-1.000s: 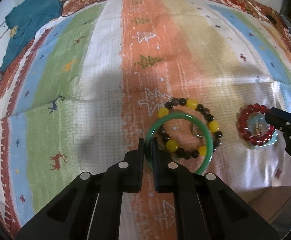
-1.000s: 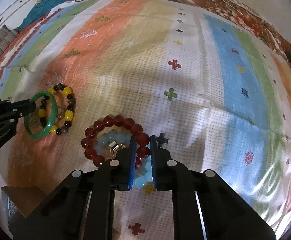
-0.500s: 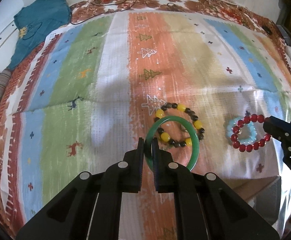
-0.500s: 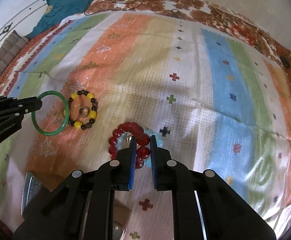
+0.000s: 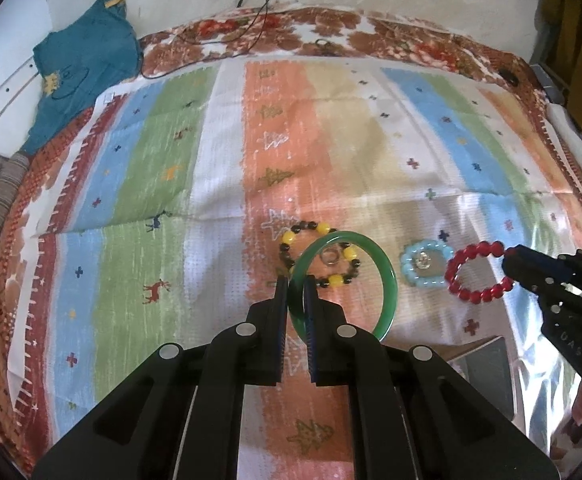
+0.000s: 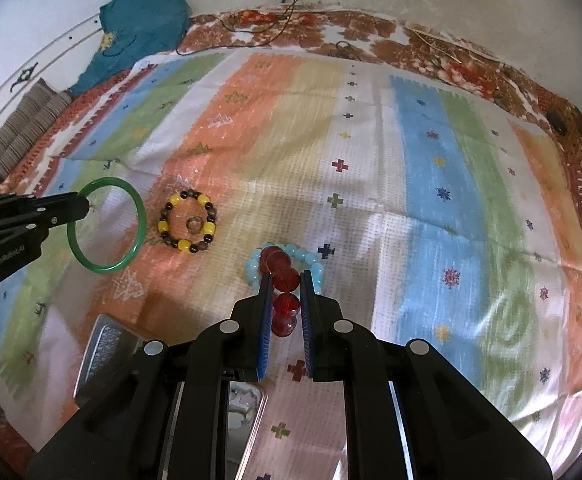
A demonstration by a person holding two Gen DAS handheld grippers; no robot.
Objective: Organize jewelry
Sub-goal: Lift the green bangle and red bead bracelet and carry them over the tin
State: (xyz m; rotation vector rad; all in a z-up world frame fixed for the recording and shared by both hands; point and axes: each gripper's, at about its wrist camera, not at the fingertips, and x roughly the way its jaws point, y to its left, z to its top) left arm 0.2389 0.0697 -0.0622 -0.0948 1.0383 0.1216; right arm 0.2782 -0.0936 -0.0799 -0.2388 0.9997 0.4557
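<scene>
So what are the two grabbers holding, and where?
The left gripper pinches the green bangle by its rim. The right gripper pinches the red bead bracelet by its beads.

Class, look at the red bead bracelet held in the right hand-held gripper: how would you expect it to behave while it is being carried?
The red bead bracelet probably flexes: separate beads, sagging from the right hand-held gripper. The glossy round beads may slip between the pads. It is likely less rigid than the green bangle, a solid hoop.
</scene>
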